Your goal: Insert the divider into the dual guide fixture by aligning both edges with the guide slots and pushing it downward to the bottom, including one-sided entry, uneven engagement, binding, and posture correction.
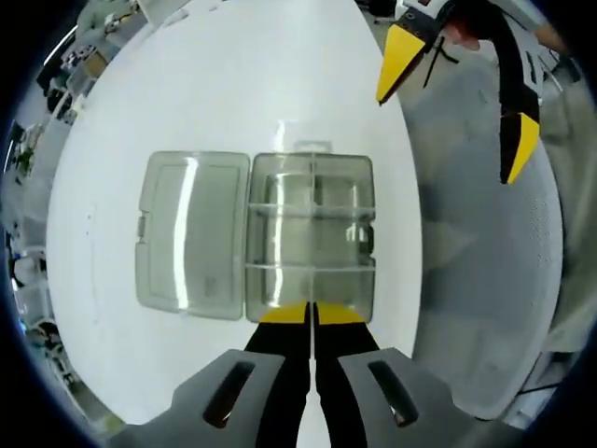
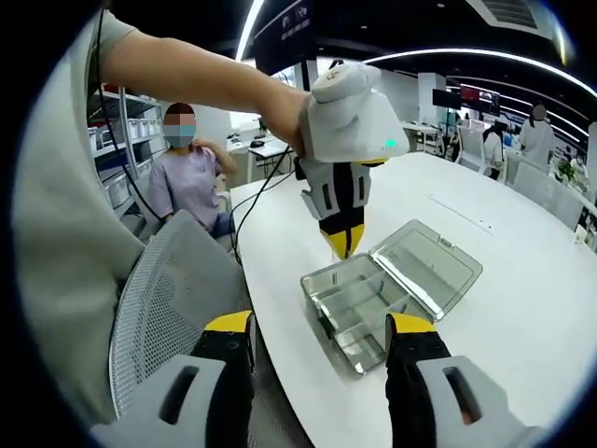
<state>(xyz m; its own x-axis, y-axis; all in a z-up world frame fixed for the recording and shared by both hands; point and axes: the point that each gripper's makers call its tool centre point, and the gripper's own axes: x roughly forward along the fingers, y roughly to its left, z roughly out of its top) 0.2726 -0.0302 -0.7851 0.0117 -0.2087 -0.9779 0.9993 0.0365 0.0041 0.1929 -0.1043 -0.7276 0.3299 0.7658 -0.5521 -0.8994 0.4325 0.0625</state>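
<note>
The left gripper (image 1: 312,315) covers the near edge of the clear box (image 1: 311,238), its tips pressed together; whether a divider sits between them cannot be told. Glare blurs the box's inner walls; a mesh chair (image 2: 177,299) runs off-frame.

Open clear box (image 1: 280,238) on white table (image 1: 121,121)
</note>
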